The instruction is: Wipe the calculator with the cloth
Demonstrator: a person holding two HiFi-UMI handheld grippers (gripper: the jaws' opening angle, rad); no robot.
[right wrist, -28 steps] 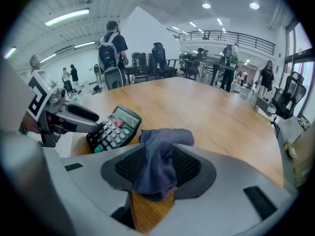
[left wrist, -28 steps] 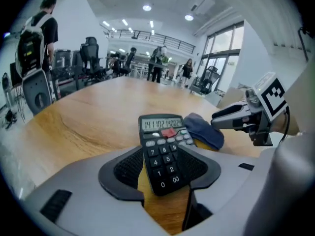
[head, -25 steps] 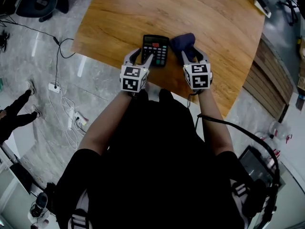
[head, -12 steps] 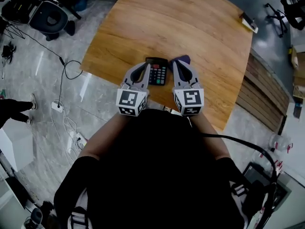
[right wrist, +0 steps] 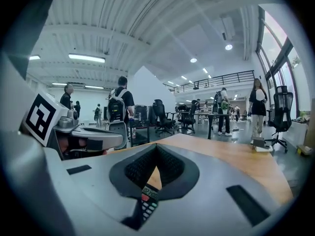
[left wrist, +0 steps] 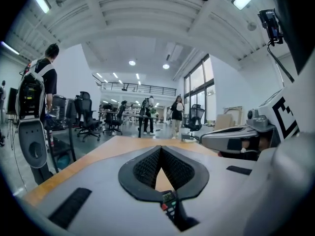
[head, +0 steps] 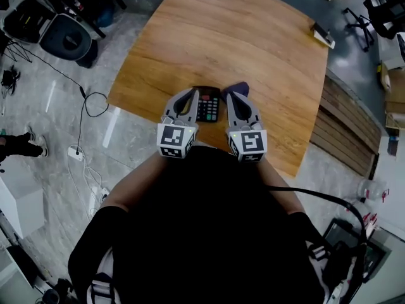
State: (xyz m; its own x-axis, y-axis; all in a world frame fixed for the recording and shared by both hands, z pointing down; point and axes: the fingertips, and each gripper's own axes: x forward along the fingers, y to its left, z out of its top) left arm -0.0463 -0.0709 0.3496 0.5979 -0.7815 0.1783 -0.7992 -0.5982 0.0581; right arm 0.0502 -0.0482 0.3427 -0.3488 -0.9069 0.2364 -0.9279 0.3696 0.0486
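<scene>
A black calculator lies near the front edge of the wooden table. A dark blue cloth lies just right of it. My left gripper is held above the calculator's left side, shut and empty. My right gripper is raised beside it, over the cloth's near edge, also shut and empty. In the left gripper view the closed pads meet at a point, and the calculator shows below them. The right gripper view shows the same: pads together, calculator beneath.
A small flat object lies at the table's far right edge. Office chairs stand on the floor at the left, with cables trailing nearby. Stacked wooden slats lie to the right of the table. People stand in the hall beyond.
Both grippers have risen off the table, away from the calculator and the cloth. Their jaws, open a second ago, have shut with nothing in them.
</scene>
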